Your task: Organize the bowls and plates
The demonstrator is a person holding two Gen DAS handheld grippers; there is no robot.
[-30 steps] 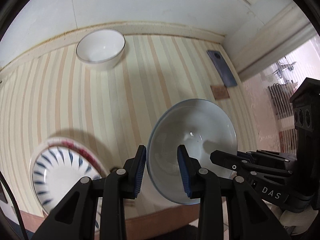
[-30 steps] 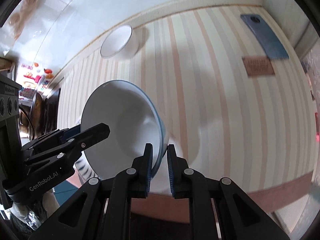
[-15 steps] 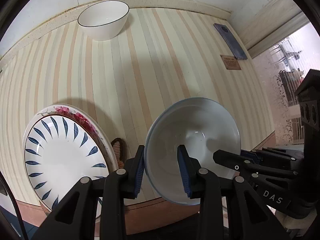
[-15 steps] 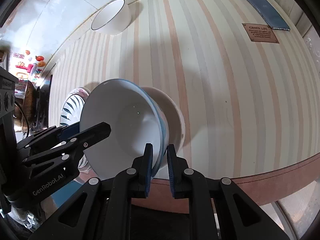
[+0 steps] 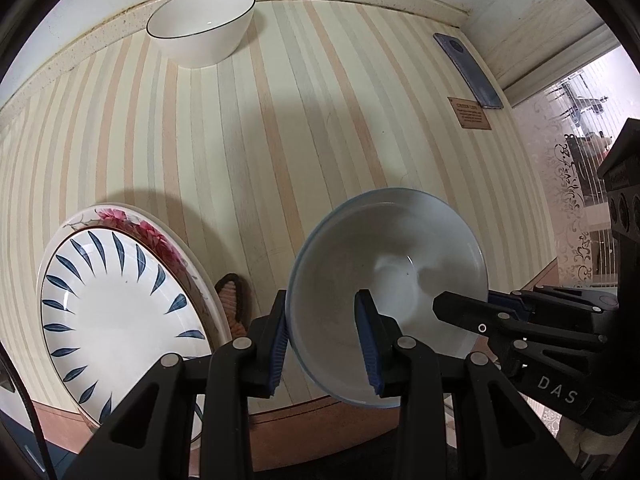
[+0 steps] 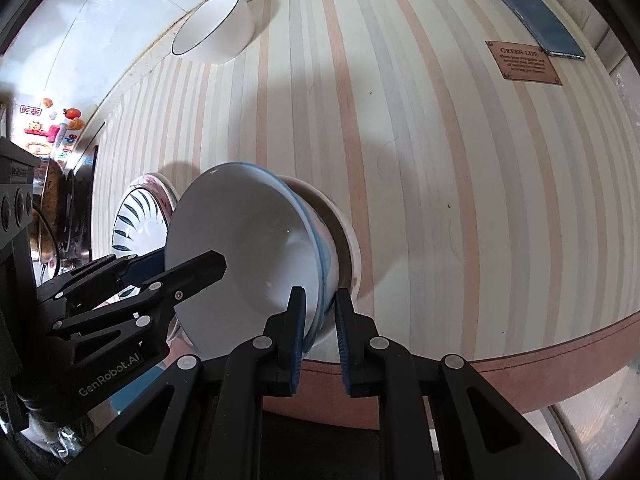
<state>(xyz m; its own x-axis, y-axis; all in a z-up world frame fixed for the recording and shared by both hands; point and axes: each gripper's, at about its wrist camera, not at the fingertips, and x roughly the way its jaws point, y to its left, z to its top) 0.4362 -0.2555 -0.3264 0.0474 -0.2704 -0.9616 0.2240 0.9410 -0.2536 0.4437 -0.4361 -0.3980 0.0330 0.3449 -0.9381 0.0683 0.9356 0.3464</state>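
Near the table edge [image 6: 560,344], 2 grippers pinch bowl [image 5: 384,280].

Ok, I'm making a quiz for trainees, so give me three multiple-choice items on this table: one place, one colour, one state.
1. Where is the phone?
A. Beside the plates
B. Far right corner of the table
C. Inside the white bowl

2. What colour are the leaf strokes on the top plate?
A. Green
B. Dark blue
C. Yellow

3. How is the blue-rimmed bowl?
A. Flat on the table
B. Tilted, gripped at the rim
C. Upside down on the plates

Answers:
1 B, the phone lies by the wall on the table.
2 B, the top plate shows dark blue strokes.
3 B, the left gripper and right gripper hold the blue-rimmed bowl tipped.
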